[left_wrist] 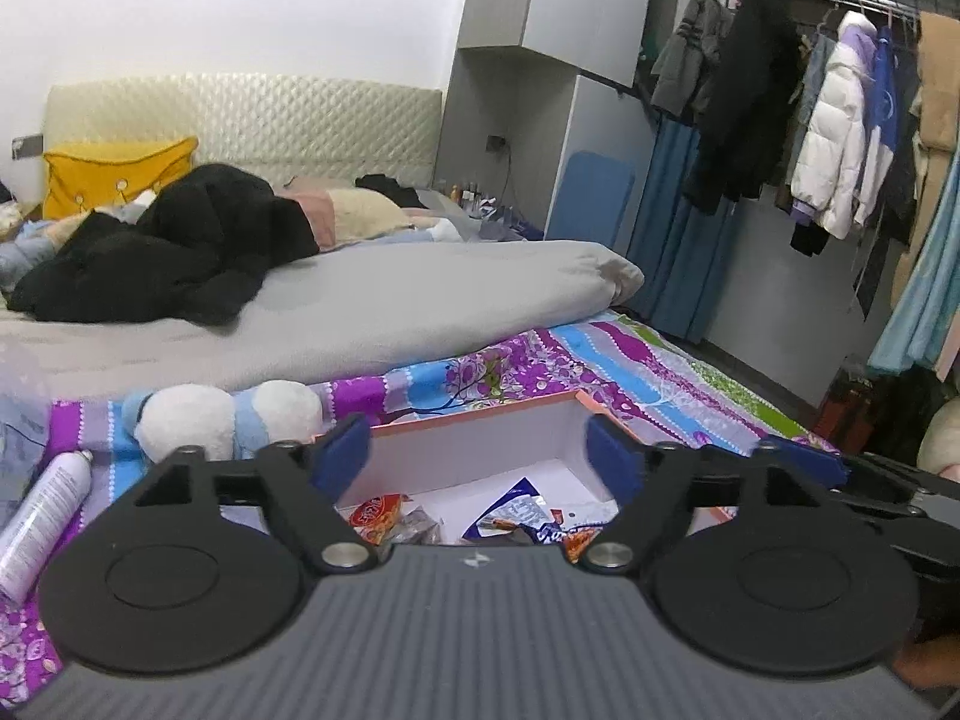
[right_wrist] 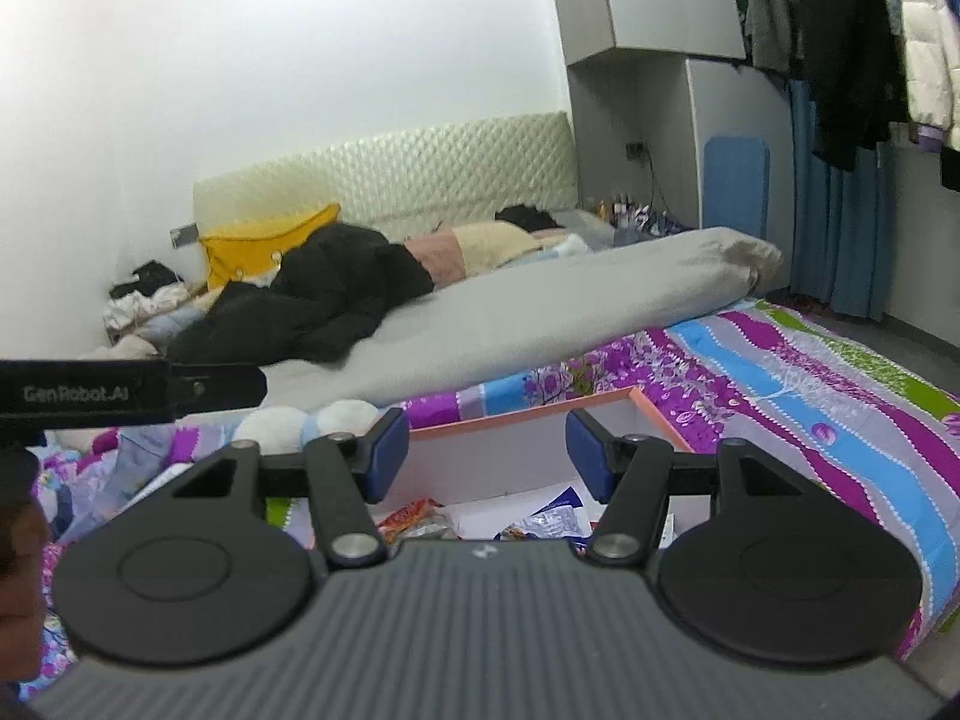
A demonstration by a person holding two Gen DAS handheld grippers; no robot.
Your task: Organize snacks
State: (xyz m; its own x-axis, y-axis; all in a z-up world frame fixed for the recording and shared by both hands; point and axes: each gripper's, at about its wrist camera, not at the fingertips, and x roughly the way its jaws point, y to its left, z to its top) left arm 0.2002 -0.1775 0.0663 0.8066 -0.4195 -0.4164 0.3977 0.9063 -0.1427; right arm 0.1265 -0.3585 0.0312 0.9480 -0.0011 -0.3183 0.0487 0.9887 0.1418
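Now hovering with both the left hand-held gripper (left_wrist: 477, 450) and right hand-held gripper (right_wrist: 487, 455) open and empty above snacks (left_wrist: 384, 517) in the box (left_wrist: 474, 420) on the bed; risks knocking its rim on descent.

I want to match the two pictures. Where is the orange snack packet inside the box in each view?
Left wrist view: the orange snack packet lies low and left of centre, in the white box, just under the left blue finger pad.
Right wrist view: the packet is low and left of centre, partly hidden by the gripper body.
Shared landmark: the yellow pillow at the headboard.
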